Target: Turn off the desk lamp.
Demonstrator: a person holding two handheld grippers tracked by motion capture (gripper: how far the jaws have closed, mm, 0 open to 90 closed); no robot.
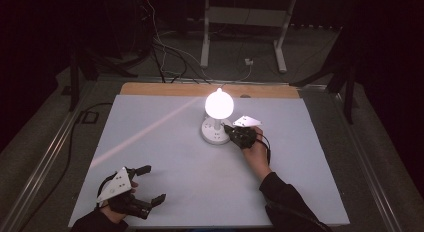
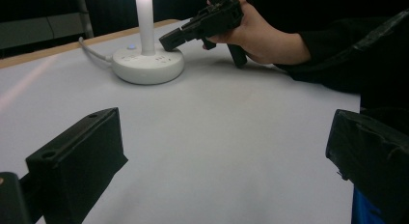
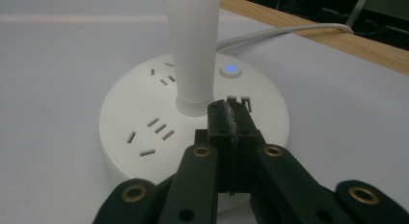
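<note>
Your right claw is clenched empty over the lit lamp's base — your left claw rests released on the bench.

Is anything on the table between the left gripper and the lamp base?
Nothing visible. The left gripper, jaws open, sits near the table's front-left corner, and only bare white table surface lies between it and the lamp base. The right gripper, jaws closed, rests over the base's far side.
</note>
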